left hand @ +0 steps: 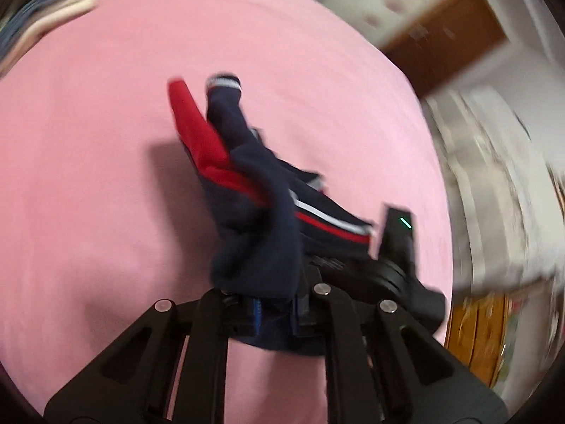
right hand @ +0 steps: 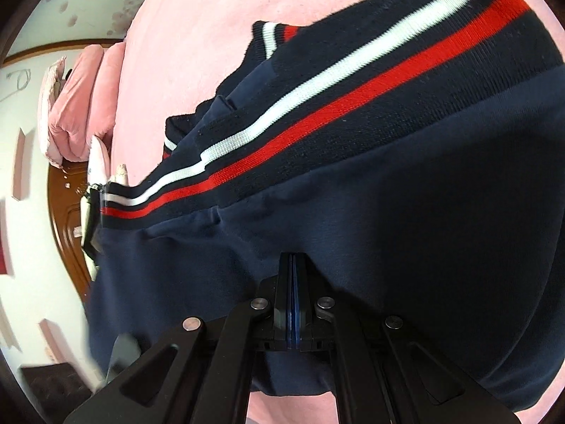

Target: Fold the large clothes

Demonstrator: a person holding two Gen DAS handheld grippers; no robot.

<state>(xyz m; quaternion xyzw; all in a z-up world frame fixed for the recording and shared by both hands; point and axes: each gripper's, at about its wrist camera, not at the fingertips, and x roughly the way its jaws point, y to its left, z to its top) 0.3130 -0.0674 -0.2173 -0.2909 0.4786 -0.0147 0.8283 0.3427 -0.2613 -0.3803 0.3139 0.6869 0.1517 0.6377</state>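
Pink fabric bed sheet (left hand: pixel 106 141) spans both views — pink folded quilt (right hand: pixel 76 99) at its edge, brown wooden door (left hand: pixel 448 31) beyond. Navy knit garment with red and white stripes (right hand: pixel 353 176) hangs bunched above the sheet. Left gripper (left hand: pixel 275 312) and right gripper (right hand: pixel 293 304) — each pinching navy cloth, jaws pressed together.

Left wrist view: looks down along its fingers, above pink bedsheet (left hand: pixel 106 176). Right wrist view: close against navy garment (right hand: pixel 388 229). Shared: garment, sheet.
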